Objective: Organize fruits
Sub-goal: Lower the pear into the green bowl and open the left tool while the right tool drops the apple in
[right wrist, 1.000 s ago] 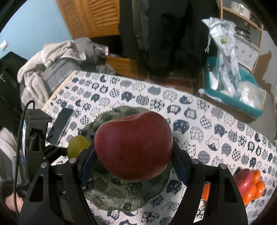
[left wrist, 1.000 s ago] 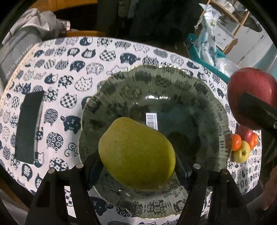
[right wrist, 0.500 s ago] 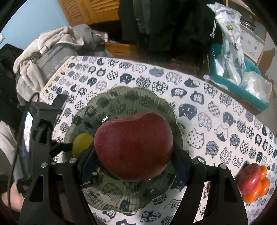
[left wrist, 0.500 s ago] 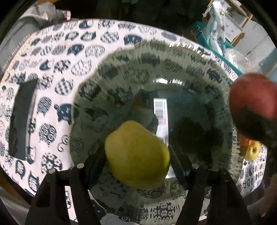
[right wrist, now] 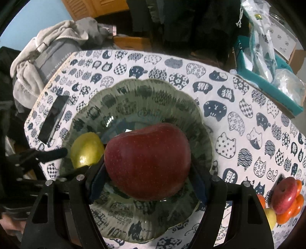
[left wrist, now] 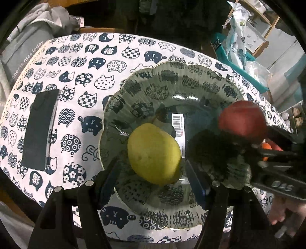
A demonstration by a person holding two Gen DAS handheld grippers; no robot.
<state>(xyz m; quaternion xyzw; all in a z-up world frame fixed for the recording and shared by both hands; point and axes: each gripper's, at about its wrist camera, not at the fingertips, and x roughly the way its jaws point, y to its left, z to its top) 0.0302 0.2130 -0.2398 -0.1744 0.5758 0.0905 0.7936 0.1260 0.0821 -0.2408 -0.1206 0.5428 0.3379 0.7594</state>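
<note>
Tabletop (right wrist: 239, 107) cloth: white with navy cat heads, patterned in checks, dots, flowers, waves. Plate (right wrist: 133, 90): smoky grey-green clear glass, fluted, thin gold rim. Pear (left wrist: 154, 155): yellow-green. Apple (right wrist: 147, 160): dark red, pale speckles. Phone (left wrist: 39, 130): black. Tongs (right wrist: 147, 183): black, blue pads. Bin (right wrist: 267, 82): teal.

The tablecloth (right wrist: 225, 92) is showing as matt printed cloth, white with dark cat faces, lying smooth over the table. The plate (left wrist: 191, 80) is looking like tinted glass, glossy and fluted at the rim, with light glinting off its centre and a paper barcode label (left wrist: 177, 124) showing there. The red apple (right wrist: 147, 160) is shining with a smooth, finely speckled skin; the yellow-green fruit (left wrist: 154, 155) is looking duller and slightly pitted. The fingers (right wrist: 95, 183) are appearing as matt black plastic with metal screw heads. At the far left, a grey fleecy cloth bundle (right wrist: 49, 49) is looking soft; wooden slats (right wrist: 82, 7) are standing behind it.
</note>
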